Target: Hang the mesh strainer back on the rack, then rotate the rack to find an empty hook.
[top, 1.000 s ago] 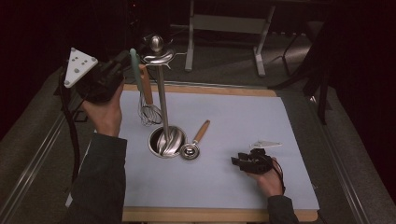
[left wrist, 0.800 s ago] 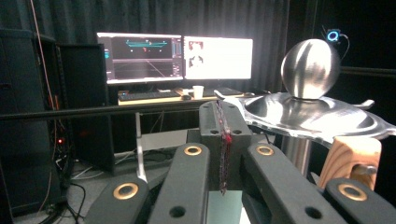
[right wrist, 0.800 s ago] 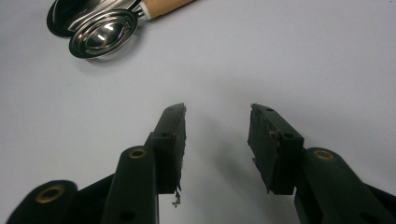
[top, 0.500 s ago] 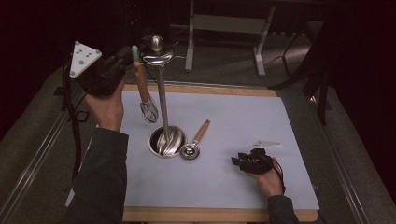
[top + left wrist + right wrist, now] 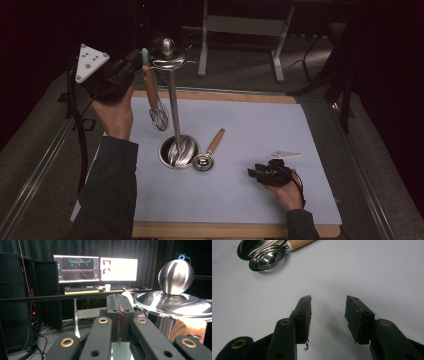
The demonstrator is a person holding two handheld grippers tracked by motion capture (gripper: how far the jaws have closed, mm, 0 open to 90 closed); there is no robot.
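A whisk (image 5: 152,97) with a wooden handle and a pale green top end hangs in the air beside the pole of a tall metal stand (image 5: 173,105). My left gripper (image 5: 136,59) is raised next to the stand's top disc and is shut on the whisk's top end. In the left gripper view the jaws (image 5: 119,305) are pressed together, with the wooden handle (image 5: 190,328) at lower right and the stand's ball (image 5: 176,273) just beyond. My right gripper (image 5: 256,174) rests low on the mat at the right, open and empty (image 5: 328,301).
A small metal scoop (image 5: 209,152) with a wooden handle lies against the stand's round base (image 5: 165,155); the right gripper view has the scoop (image 5: 267,258) ahead to the left. A pale mat (image 5: 250,125) covers the wooden table. Monitors and a desk stand beyond.
My left hand has tilted slightly, lifting its grey plate a little. The whisk stays hanging by the stand's pole. The right gripper has not moved.
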